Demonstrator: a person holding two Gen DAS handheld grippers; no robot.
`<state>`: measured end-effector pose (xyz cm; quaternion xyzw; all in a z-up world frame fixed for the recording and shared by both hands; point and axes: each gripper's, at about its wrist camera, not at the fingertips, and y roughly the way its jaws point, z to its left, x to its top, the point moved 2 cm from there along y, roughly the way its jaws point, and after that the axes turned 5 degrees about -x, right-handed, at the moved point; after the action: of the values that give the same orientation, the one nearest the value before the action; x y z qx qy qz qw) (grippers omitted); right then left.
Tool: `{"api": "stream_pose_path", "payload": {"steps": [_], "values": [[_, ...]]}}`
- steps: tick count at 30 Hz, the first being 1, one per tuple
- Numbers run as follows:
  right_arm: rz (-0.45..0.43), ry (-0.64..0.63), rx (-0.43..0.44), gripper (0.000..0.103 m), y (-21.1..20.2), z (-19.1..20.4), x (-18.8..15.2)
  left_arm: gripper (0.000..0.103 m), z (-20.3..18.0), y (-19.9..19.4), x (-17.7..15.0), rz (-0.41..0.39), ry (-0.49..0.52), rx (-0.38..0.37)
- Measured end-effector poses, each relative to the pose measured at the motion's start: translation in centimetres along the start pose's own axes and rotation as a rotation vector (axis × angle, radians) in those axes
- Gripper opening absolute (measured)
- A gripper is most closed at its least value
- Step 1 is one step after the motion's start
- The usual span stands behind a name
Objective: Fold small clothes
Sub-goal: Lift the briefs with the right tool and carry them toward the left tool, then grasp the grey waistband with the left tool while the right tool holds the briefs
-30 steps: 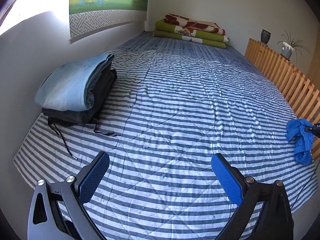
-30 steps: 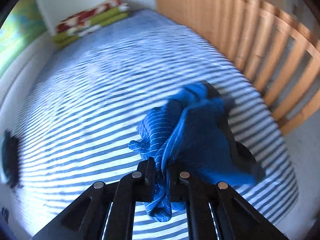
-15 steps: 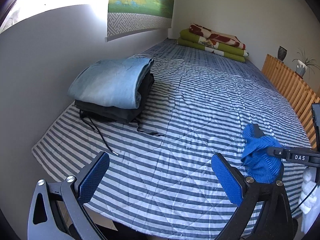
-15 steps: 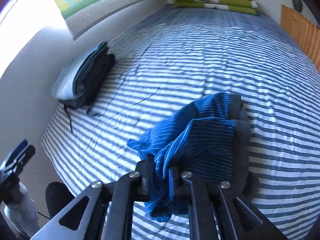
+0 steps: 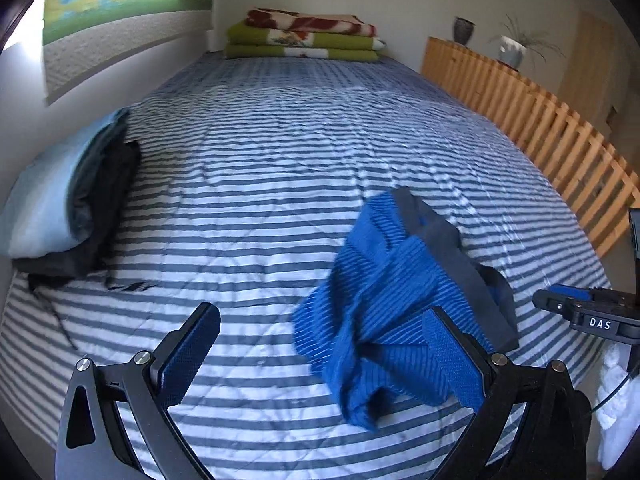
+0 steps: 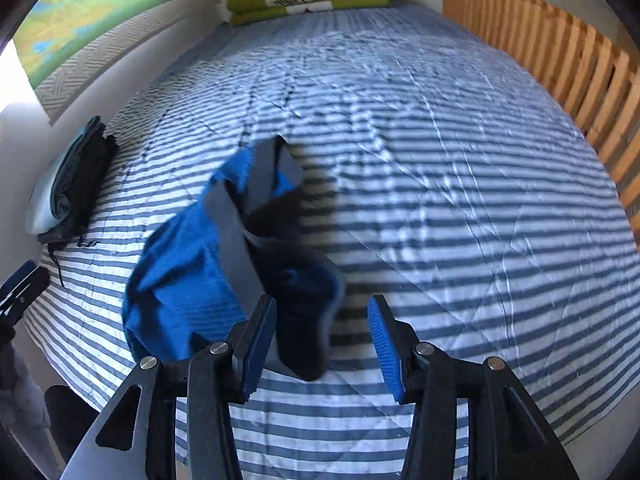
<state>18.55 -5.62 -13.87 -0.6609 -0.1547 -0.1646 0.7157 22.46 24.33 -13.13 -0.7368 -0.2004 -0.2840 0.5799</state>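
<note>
A crumpled blue pin-striped garment (image 5: 380, 300) with a grey waistband lies bunched and motion-blurred on the striped bedcover (image 5: 280, 140), just ahead of my left gripper's right finger. My left gripper (image 5: 320, 314) is open with nothing between its pads. In the right wrist view the garment (image 6: 180, 280) sits ahead and to the left of my right gripper (image 6: 321, 300), which is open; part of the cloth overlaps its left finger. The right gripper (image 5: 580, 312) also shows at the right edge of the left wrist view.
A stack of folded clothes (image 5: 60, 200), light blue on black, sits at the bed's left edge by the wall. Folded green and red blankets (image 5: 304, 40) lie at the far end. A wooden slatted rail (image 5: 540, 128) borders the right side, with a potted plant (image 5: 512, 50) above.
My right gripper carried the blue garment from the bed's right edge toward the near middle, then opened and let it go. The left gripper stayed open while its view swung.
</note>
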Motion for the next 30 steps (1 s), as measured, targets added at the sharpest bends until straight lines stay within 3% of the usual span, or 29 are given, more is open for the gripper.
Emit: {"api": "stream_pose_path", "payload": {"steps": [6, 9, 11, 12, 13, 15, 16, 22, 26, 30], "values": [[0.008, 0.053, 0.016, 0.044, 1.1, -2.0, -0.2, 0.102, -5.1, 7.5, 2.8, 0.07, 0.141, -0.014], [0.015, 0.056, 0.013, 0.044, 2.0, -2.5, 0.1, 0.102, -5.9, 10.8, 3.4, 0.127, 0.145, -0.037], [0.028, 0.065, 0.016, 0.044, 2.6, -2.8, 0.2, 0.095, -6.1, 12.3, 3.3, 0.169, 0.118, -0.092], [0.035, 0.07, 0.02, 0.044, 3.0, -2.9, 0.3, 0.075, -6.2, 12.7, 3.1, 0.183, 0.107, -0.128], [0.039, 0.072, 0.022, 0.044, 3.3, -3.0, 0.4, 0.042, -6.1, 12.9, 2.8, 0.196, 0.091, -0.161], [0.044, 0.074, 0.017, 0.044, 3.8, -3.1, 0.5, 0.012, -5.9, 12.8, 2.5, 0.207, 0.057, -0.198], [0.046, 0.075, 0.017, 0.044, 4.0, -3.1, 0.6, 0.005, -5.7, 12.6, 2.2, 0.196, 0.048, -0.209], [0.053, 0.068, 0.023, 0.044, 4.5, -2.6, 1.0, 0.003, -2.4, 7.4, 0.8, 0.125, 0.017, -0.196], [0.043, 0.061, 0.027, 0.044, 4.2, -2.1, 2.0, 0.002, 1.7, 1.9, -1.4, 0.05, -0.075, -0.213], [0.03, 0.023, 0.03, 0.044, 4.1, -0.7, 4.2, 0.003, 5.4, -1.8, -4.6, 0.024, -0.107, -0.14]]}}
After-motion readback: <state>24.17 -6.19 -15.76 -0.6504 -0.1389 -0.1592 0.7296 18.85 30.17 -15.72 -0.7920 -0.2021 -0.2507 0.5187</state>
